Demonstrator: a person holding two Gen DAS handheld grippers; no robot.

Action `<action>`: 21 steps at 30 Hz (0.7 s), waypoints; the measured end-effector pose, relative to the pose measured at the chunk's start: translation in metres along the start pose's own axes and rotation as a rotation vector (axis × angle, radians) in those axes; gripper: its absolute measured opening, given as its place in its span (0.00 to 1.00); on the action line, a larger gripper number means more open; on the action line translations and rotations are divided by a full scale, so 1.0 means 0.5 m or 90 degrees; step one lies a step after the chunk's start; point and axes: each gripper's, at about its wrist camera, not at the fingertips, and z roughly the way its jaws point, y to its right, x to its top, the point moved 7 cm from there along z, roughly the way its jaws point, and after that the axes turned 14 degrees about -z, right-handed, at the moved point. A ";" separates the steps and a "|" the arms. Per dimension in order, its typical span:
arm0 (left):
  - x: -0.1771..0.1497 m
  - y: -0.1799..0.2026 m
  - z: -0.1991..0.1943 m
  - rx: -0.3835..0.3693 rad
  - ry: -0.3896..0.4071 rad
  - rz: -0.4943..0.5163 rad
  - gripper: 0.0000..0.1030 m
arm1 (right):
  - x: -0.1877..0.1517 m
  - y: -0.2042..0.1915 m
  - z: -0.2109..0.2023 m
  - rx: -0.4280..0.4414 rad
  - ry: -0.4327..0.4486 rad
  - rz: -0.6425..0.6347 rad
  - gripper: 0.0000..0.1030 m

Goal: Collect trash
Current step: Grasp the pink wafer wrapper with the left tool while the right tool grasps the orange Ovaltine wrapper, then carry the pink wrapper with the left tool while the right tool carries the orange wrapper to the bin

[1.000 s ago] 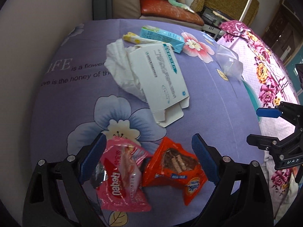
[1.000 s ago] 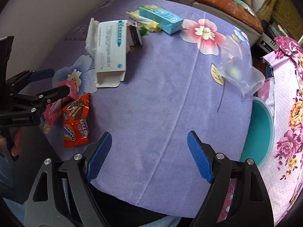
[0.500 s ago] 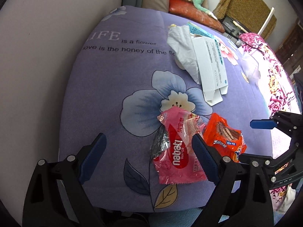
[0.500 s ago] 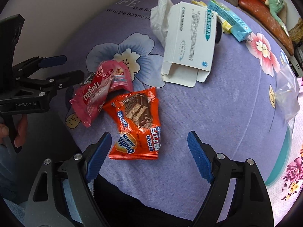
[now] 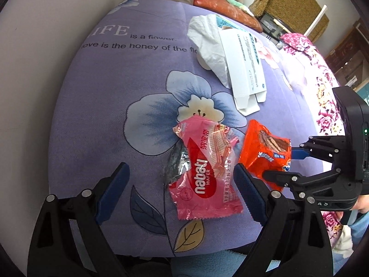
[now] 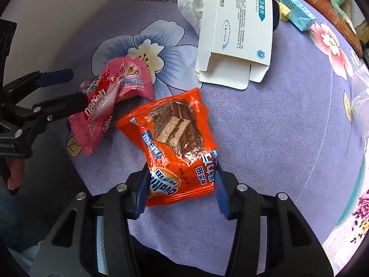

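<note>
An orange wafer wrapper [image 6: 177,136] lies near the front edge of the purple flowered tablecloth [image 6: 276,138]. My right gripper [image 6: 181,189] points down at it and its jaws are closing, with both blue pads touching the wrapper's near end. The same gripper [image 5: 283,165] shows at the right of the left wrist view, on the orange wrapper [image 5: 260,152]. A pink wafer wrapper [image 5: 205,173] lies just left of it. My left gripper [image 5: 180,191] stands open around the pink wrapper [image 6: 108,106], whose edge lies by the right finger.
Farther back lie a flattened white carton [image 6: 235,30], a crumpled tissue [image 6: 191,7] and a light blue carton [image 6: 297,16]. A clear plastic bag [image 6: 359,97] sits at the table's right edge, with a teal container [image 6: 352,198] beside and below it.
Both grippers came down and in over the two wrappers. The right jaws narrowed from wide open onto the orange wrapper. The left jaws stayed wide.
</note>
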 end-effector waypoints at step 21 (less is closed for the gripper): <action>-0.010 0.058 0.067 0.108 0.006 0.060 0.54 | -0.048 0.111 -0.067 -0.038 0.057 0.059 0.43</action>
